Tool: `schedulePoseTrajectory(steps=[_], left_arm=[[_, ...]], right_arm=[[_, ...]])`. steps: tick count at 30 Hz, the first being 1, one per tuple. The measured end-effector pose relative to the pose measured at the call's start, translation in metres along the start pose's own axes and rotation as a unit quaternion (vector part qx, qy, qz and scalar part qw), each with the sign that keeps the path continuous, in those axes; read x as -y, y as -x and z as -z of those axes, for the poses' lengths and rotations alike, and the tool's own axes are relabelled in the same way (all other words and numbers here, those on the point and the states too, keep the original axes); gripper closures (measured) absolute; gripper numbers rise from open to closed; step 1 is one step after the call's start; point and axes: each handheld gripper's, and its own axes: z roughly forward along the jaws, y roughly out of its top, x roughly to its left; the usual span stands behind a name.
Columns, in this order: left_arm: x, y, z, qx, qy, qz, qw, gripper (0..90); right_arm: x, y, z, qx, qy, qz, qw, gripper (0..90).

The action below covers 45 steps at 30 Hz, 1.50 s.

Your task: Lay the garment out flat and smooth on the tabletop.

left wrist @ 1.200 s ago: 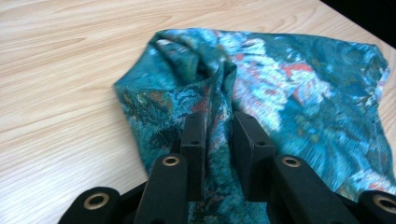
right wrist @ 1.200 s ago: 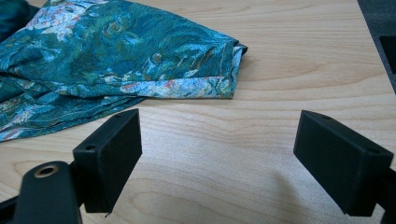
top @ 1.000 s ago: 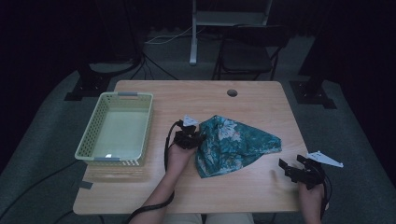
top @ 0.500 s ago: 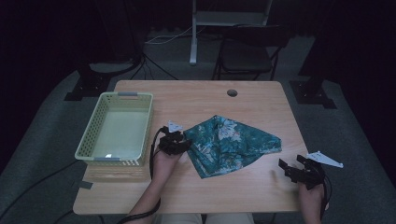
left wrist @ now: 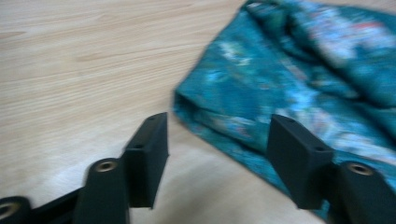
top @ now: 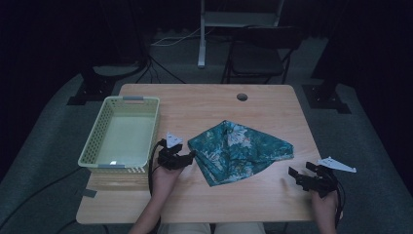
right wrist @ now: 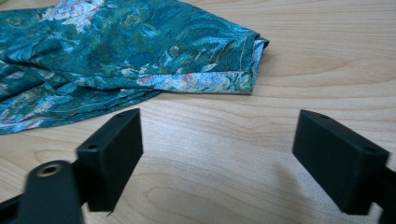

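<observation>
Teal floral cloth (top: 239, 151) lies folded in a rough triangle near the middle of the desk (top: 204, 105), its long axis running across the desk from a corner at the left tongs (top: 191, 157) to a blunter folded end toward the right side, with a third tip pointing down at the person's edge. What could go wrong: the layers sit loosely on each other (the edges at the near tip already fan apart), so a pinch that catches only the top layer would peel the fold open, and a drag across the wood could bunch it. The left tongs stand just off the cloth's left corner; their jaws have just been opening and now gape with nothing pressed between them, the hem lying beyond the pads in the left gripper view. The right tongs (top: 298, 178) wait wide open and empty, well apart from the cloth. A pale green basket (top: 100, 131) sits at the desk's left.
</observation>
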Motion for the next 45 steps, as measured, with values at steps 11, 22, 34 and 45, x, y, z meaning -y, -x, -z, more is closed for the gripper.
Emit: schedulePoseTrajectory(steps=[11, 22, 34, 45], left_arm=[[-0.009, 0.055, 0.001, 0.105, -0.028, -0.044, 0.9931, 31.0], [-0.008, 0.103, -0.025, 0.12, -0.085, -0.115, 0.9825, 31.0], [0.0, 0.102, -0.037, 0.102, -0.129, -0.184, 0.9691, 44.3], [0.002, 0.085, -0.03, 0.102, -0.12, -0.191, 0.9688, 84.1]], right_arm=[[-0.031, -0.028, -0.001, -0.108, 0.038, 0.029, 0.993, 16.7], [-0.065, -0.106, -0.062, -0.158, -0.055, 0.204, 0.9647, 29.8], [-0.063, -0.122, -0.099, -0.124, -0.114, 0.259, 0.951, 51.9], [-0.06, -0.119, -0.086, -0.137, -0.115, 0.264, 0.9477, 87.2]])
